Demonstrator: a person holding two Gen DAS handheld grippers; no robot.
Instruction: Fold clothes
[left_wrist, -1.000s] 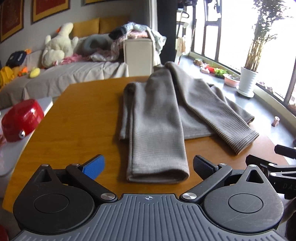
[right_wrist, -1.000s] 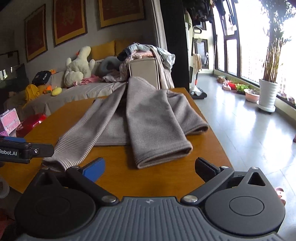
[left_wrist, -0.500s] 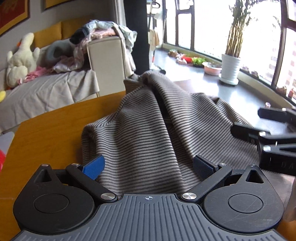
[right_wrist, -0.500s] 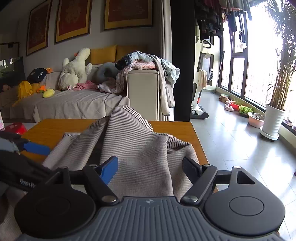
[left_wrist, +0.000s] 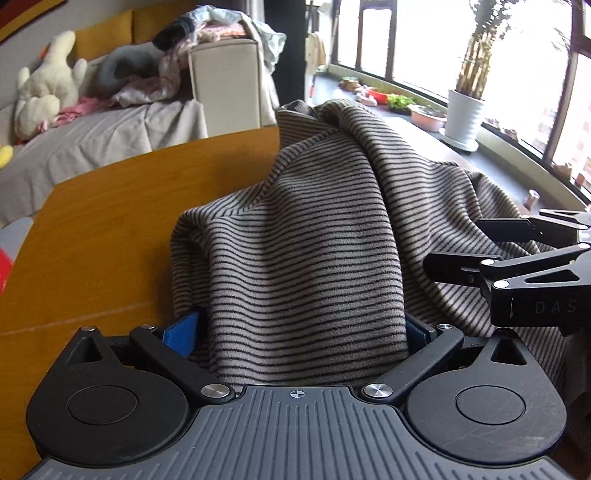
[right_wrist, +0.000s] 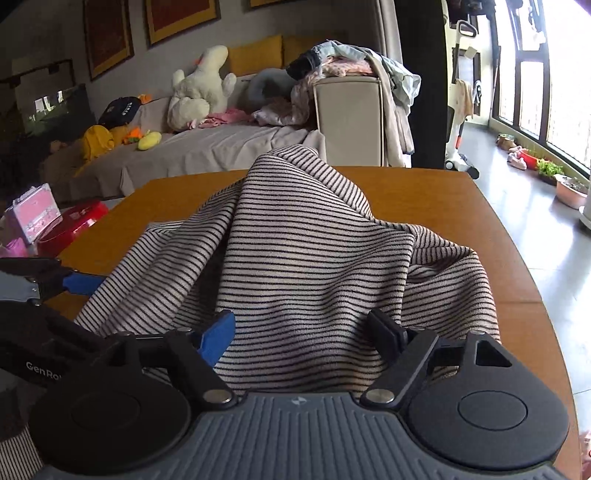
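The striped top (left_wrist: 303, 236) is partly folded on the worktop (left_wrist: 110, 229). Each hand-held gripper, left (left_wrist: 303, 332) and right (right_wrist: 306, 332), is spread wide around its near fold, nothing pinched; the right jaws have just been opening.

The striped garment (left_wrist: 303, 258) buries the left tool's (left_wrist: 301, 328) fingertips and hides the table's (left_wrist: 110, 221) far right side.

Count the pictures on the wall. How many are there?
3, all cut off by the top edge in the right wrist view: picture on the left, another beside it, a sliver of a third further right. More may hang out of view.
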